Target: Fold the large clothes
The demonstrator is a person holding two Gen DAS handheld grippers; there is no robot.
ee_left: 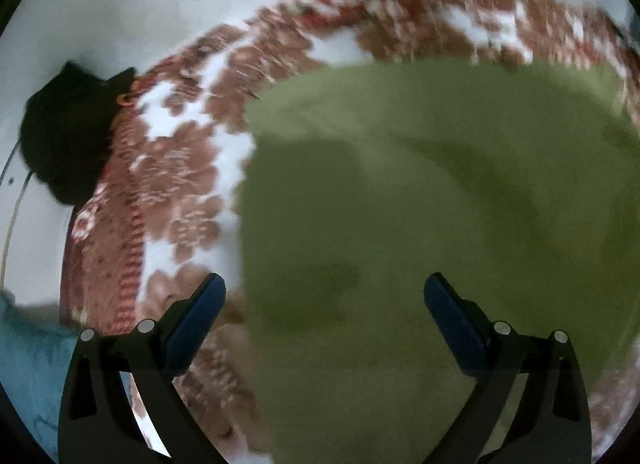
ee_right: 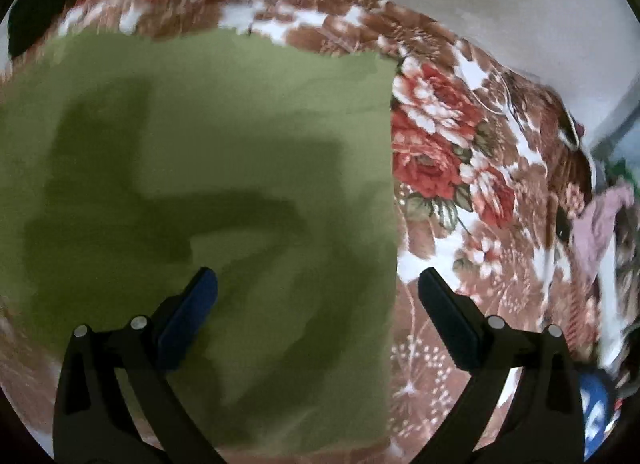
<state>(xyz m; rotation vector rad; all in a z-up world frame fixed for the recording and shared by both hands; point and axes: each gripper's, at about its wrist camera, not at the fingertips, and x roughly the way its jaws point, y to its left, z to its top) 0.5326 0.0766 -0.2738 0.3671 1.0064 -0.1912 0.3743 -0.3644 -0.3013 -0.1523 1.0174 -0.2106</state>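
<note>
Both claws, left claw and right claw, hang wide open above the green cloth, holding nothing, ready to grab its sides.

Green cloth flat on floral bedspread; black object crowds far-left edge

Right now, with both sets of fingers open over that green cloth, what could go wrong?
The left gripper straddles the green cloth's edge, so closing may also pinch the floral bedspread beneath. The right gripper straddles the opposite edge, with the same risk. Both views are blurred, so aim may be off.
</note>
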